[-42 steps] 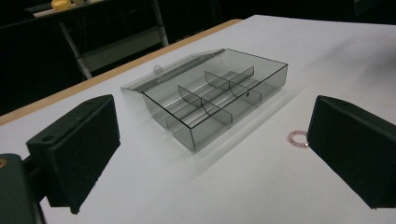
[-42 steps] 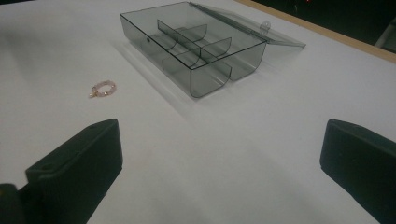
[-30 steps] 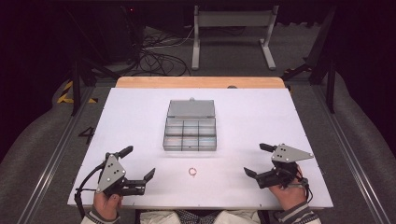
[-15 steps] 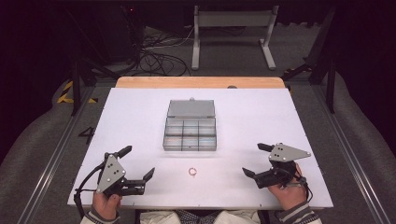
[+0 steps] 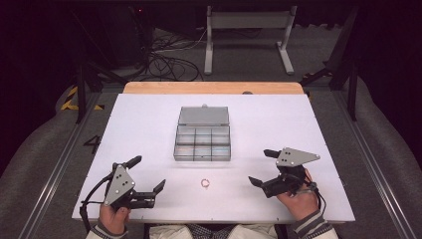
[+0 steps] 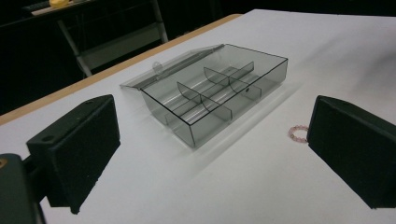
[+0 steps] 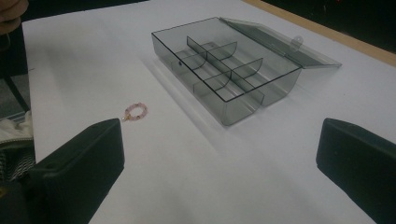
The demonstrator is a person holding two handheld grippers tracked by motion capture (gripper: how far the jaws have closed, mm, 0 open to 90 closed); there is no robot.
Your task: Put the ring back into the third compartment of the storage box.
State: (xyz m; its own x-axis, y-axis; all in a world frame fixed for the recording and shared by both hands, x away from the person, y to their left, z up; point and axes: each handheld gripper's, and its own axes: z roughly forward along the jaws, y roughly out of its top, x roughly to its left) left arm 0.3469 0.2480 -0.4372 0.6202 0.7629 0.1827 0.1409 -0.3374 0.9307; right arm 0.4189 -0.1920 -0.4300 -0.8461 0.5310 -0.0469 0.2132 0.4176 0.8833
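Nothing is picked up yet: my left tongs (image 5: 148, 177) and right tongs (image 5: 263, 167) both rest near the front edge of the white surface (image 5: 318, 129) with jaws spread apart and empty. The small pink bead ring (image 5: 205, 183) lies on the surface between them, just in front of the clear compartment box (image 5: 203, 142), whose lid is folded back. As I judge it, grasping the ring and dropping it into a compartment is all still ahead.

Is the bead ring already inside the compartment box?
No, the bead ring lies on the white table in front of the open compartment box, apart from it.
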